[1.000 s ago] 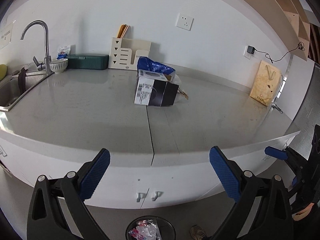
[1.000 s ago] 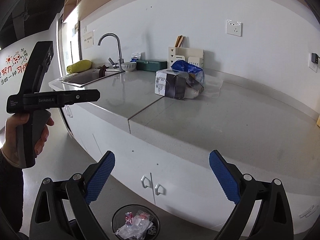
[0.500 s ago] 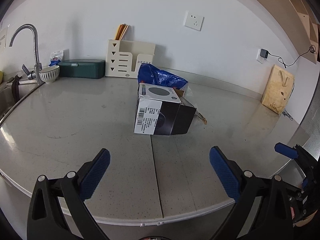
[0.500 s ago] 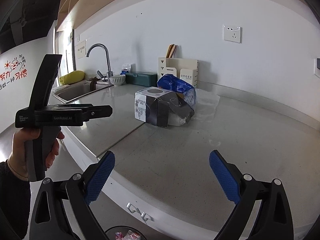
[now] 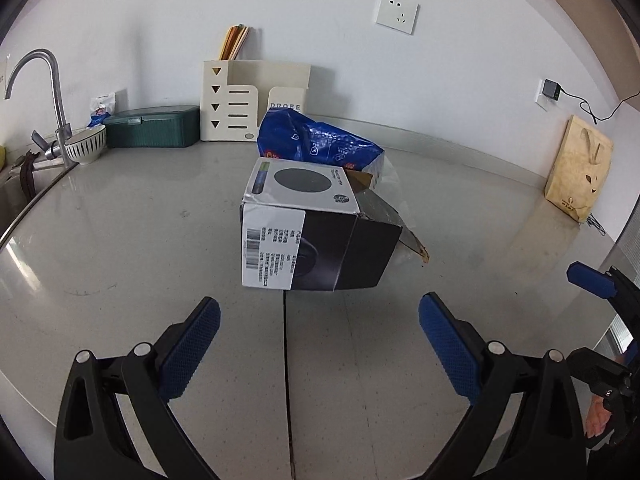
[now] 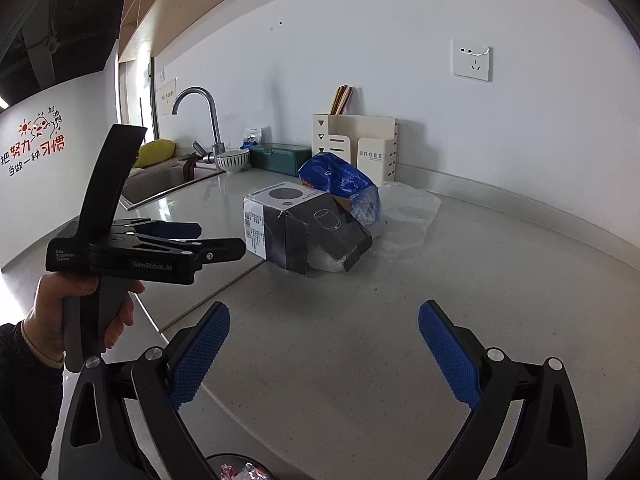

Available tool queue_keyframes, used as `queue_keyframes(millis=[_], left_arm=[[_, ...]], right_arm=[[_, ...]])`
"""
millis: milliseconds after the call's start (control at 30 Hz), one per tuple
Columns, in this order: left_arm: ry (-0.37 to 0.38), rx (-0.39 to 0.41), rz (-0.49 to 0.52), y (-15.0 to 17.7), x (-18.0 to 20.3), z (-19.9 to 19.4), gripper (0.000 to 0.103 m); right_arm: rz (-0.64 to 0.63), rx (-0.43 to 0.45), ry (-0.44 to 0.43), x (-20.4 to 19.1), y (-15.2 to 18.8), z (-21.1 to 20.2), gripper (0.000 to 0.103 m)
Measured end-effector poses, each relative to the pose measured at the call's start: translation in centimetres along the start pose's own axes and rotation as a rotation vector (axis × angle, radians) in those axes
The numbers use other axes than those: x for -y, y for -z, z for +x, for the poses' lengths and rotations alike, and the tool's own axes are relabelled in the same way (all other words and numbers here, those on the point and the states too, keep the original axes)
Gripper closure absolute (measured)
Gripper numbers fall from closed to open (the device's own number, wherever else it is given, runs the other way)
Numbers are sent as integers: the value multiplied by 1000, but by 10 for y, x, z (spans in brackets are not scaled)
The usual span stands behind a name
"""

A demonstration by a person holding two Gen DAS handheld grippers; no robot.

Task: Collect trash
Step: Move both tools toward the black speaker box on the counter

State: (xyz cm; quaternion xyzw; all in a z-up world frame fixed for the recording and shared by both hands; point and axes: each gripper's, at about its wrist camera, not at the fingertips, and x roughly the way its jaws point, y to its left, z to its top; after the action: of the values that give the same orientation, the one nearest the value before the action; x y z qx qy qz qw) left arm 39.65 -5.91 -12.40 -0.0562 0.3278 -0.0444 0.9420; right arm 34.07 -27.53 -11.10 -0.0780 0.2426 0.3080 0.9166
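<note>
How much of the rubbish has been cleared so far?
Some wrappers already lie in the bin. Nothing is in hand: the left gripper and right gripper are open and empty. The black box, blue bag and clear plastic remain on the counter.

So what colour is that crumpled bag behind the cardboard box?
The bag is bright blue with small white markings, seen best in the left wrist view, just behind the box.

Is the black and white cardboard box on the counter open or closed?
Open. The cardboard box has loose end flaps splayed outward on its right side; contents cannot be seen.
</note>
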Motion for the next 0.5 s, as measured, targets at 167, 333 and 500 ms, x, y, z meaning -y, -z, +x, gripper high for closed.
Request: queue_keyframes(millis=[167,333,500], left_arm=[[-54,-29,0,-14,7,31,4],[-79,-65,-6,-24,8,59,4],[-87,-72,-16,-28,9,73,4]], right_arm=[[5,-2,-33,21,-9,16,7],[30,3,-50,38,-9,23,7],[38,-3,-56,45,-7,29,3]])
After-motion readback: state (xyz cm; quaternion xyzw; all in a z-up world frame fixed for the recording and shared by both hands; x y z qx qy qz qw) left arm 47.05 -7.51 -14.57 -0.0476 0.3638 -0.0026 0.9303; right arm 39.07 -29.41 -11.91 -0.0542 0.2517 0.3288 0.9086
